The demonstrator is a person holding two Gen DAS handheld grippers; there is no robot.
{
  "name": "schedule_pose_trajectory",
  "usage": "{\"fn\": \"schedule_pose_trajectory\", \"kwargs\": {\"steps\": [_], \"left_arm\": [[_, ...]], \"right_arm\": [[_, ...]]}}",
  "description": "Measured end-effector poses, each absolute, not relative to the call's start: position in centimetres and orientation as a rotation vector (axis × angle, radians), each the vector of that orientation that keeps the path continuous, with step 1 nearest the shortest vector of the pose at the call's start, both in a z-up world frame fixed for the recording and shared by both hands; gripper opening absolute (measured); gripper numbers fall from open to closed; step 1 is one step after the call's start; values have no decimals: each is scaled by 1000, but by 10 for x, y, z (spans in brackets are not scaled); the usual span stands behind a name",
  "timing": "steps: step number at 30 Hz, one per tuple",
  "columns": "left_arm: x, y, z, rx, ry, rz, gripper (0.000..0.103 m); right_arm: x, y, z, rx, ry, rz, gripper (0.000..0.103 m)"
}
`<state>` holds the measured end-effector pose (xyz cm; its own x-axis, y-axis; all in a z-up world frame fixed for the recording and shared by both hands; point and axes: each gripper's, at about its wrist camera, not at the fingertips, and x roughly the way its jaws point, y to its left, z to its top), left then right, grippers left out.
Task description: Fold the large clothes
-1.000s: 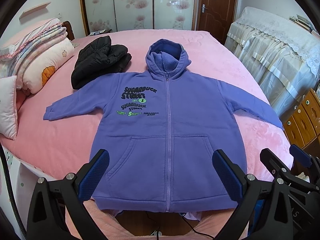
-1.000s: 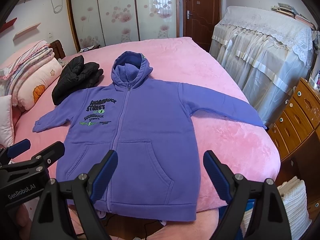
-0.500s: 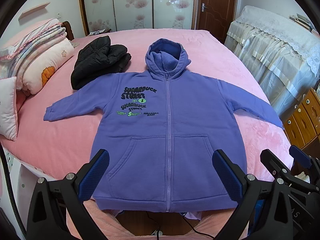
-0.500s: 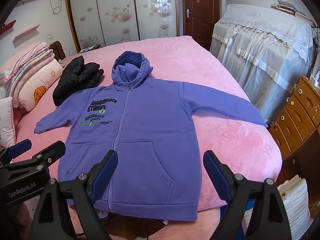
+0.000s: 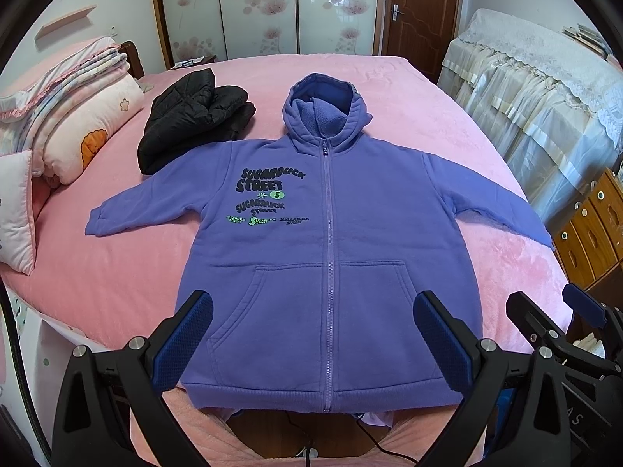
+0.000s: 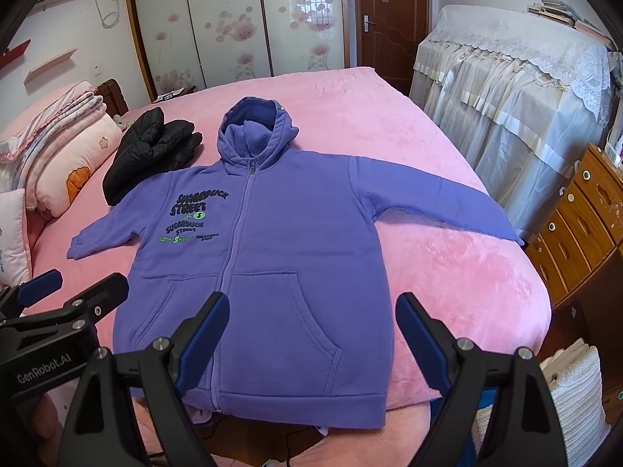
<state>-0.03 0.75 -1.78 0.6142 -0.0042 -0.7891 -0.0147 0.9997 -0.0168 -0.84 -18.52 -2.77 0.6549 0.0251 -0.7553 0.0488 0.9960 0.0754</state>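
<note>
Lying flat and face up on the pink bed [image 5: 409,89], the purple hoodie [image 5: 331,233] is zipped closed, its hood pointing toward the far wardrobe and both sleeves spread out to the sides; its hem hangs at the near edge of the bed. A folded black jacket [image 5: 194,116] sits just beyond its left sleeve, near the stacked bedding [image 5: 78,116]. The left gripper [image 5: 311,334] hovers above the hem with jaws spread wide, grasping nothing. The right gripper [image 6: 311,334] hangs likewise over the lower right pocket area, released and empty. A wooden dresser [image 6: 576,225] stands beside the bed.
</note>
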Motion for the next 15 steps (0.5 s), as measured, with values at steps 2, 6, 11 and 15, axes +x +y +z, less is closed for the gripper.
{"fn": "schedule_pose_trajectory", "kwargs": {"steps": [2, 6, 11, 15], "left_arm": [[0, 7, -18, -22, 909, 6, 102], [1, 7, -18, -20, 914, 6, 102], [2, 6, -19, -18, 919, 6, 102], [5, 2, -21, -11, 927, 10, 102]], "right_arm": [[-9, -186, -28, 92, 859, -11, 88], [-8, -185, -29, 94, 866, -11, 88], [-5, -192, -31, 108, 877, -10, 88], [-3, -196, -33, 123, 883, -3, 88]]}}
